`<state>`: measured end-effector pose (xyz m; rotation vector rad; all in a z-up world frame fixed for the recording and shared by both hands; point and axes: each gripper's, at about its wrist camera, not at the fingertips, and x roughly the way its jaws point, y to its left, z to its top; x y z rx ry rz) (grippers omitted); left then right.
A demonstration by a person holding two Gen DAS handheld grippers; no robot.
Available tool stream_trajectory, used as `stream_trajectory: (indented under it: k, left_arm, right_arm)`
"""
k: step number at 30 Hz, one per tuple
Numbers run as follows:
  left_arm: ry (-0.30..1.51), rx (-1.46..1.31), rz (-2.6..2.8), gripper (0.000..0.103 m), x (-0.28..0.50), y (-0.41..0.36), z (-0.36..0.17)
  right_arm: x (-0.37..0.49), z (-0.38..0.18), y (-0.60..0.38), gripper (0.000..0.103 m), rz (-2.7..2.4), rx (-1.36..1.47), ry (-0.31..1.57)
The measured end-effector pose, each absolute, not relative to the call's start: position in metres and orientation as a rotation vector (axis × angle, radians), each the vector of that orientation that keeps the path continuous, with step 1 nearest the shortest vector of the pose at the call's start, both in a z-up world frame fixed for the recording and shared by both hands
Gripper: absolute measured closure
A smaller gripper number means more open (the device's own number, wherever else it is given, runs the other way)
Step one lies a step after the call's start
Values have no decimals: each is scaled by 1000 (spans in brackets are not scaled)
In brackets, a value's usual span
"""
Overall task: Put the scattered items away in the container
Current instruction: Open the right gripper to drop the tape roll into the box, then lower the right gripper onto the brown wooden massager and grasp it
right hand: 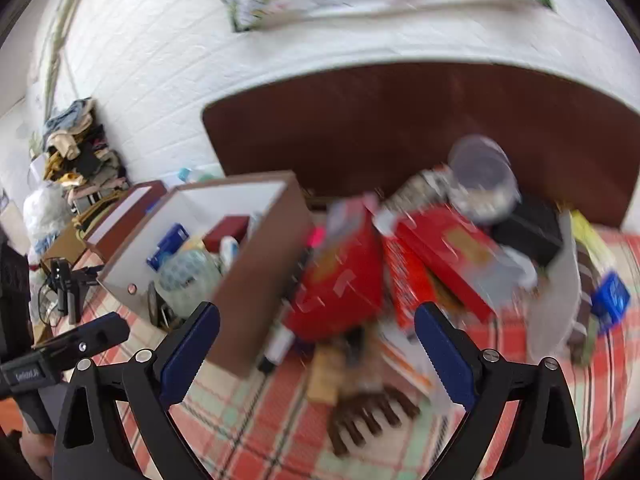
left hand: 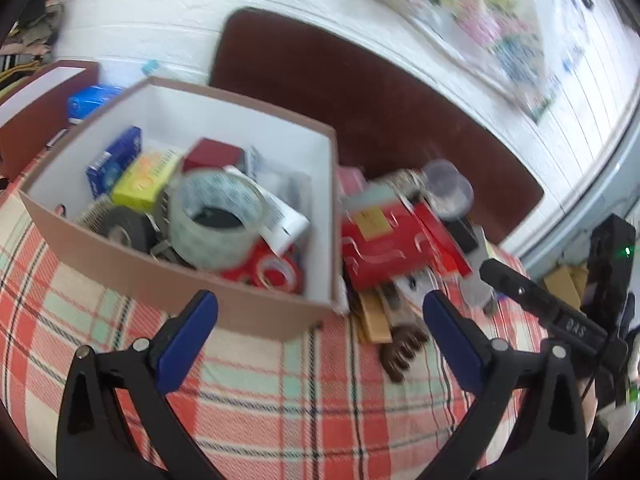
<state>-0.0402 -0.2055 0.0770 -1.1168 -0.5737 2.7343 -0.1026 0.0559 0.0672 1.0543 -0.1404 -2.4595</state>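
A brown cardboard box [left hand: 256,314] with white inner walls stands on the plaid cloth. It holds a clear tape roll [left hand: 216,220], a blue carton [left hand: 114,160], a yellow carton [left hand: 146,178] and other small things. My left gripper [left hand: 320,298] hovers open just in front of the box's near right corner, with nothing between its fingers. Right of the box lies a pile: red boxes [right hand: 340,280], a clear jar [right hand: 482,176] and a brown claw hair clip [right hand: 368,416]. My right gripper [right hand: 316,308] stands open above this pile, empty, with the clip just below it.
A dark brown board [left hand: 360,92] leans on the white wall behind the pile. A second brown box [left hand: 44,104] sits at the far left. Clothes [right hand: 80,152] are heaped by the wall. A blue item [right hand: 610,300] lies at the right on the plaid cloth [left hand: 280,400].
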Motion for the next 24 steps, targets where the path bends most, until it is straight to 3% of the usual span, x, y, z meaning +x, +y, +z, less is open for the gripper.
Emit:
stream_trajectory:
  k: [6,12,18,24]
  left_arm:
    - [-378,-1159,2636,1,-20,-139,55]
    - [-204,-1183,2579,1,-13,-91,37]
    - [-245,-1247,2490,1,-25,-75,16]
    - [-245,-1294,2450,1,-48,-65,2]
  right_arm:
    - [-86,22,101,5,-2344,1284,-357]
    - [-71,-5,127,5,-2295,1326,-507]
    - [-80,-31,142,5,-2105,1457,-776]
    - [-113,-45,131,5,-2070,1637,-802]
